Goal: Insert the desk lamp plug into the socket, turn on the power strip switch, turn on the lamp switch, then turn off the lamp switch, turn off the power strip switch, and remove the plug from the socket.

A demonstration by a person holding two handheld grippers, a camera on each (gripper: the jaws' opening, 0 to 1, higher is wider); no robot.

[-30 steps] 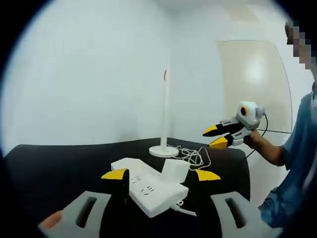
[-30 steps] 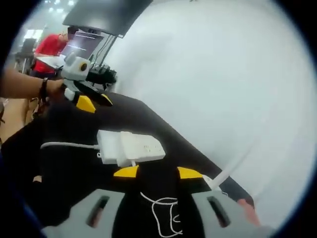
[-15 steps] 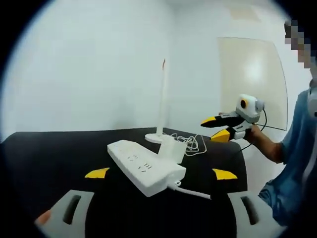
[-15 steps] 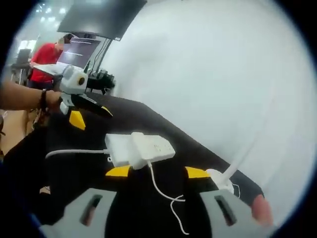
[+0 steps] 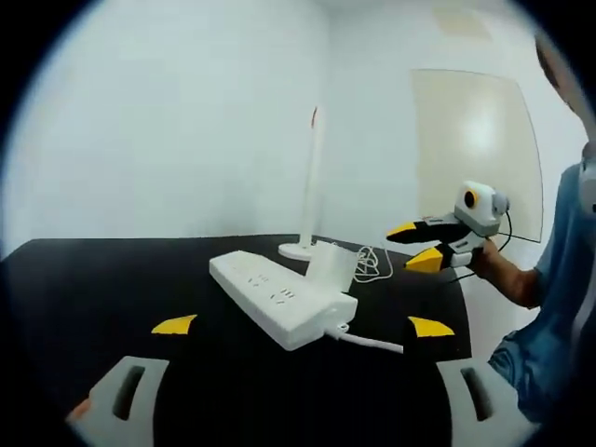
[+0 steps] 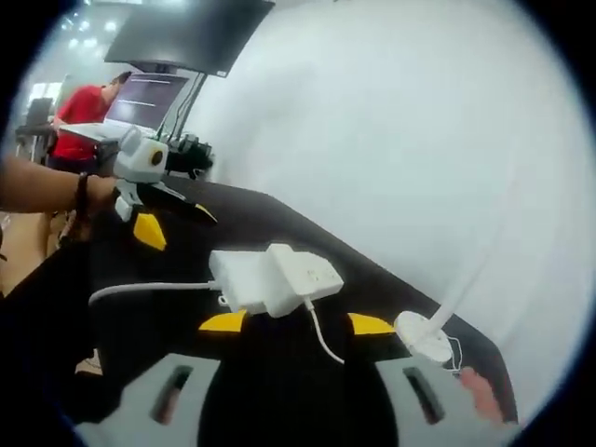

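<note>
Presently the white rectangular plastic power strip (image 5: pixel 282 300) lies flat on the black table top (image 5: pixel 112 279), with a white boxy adapter plug (image 5: pixel 331 267) seated on its near end, beside the round white base of the slim upright desk lamp (image 5: pixel 308 186). The left gripper (image 5: pixel 303 326) hangs above the table with its yellow-tipped jaws spread wide and nothing between them. The right gripper (image 5: pixel 421 245), seen off to the side over the table's far edge, also has its jaws parted and empty.

Judgement: the plug appears seated, so the strip's switch is likely next. Steady the strip with one gripper and press with a single jaw tip.

The strip's long axis runs diagonally in the left gripper view, its white cable (image 6: pixel 154 290) leaving the near end.
</note>
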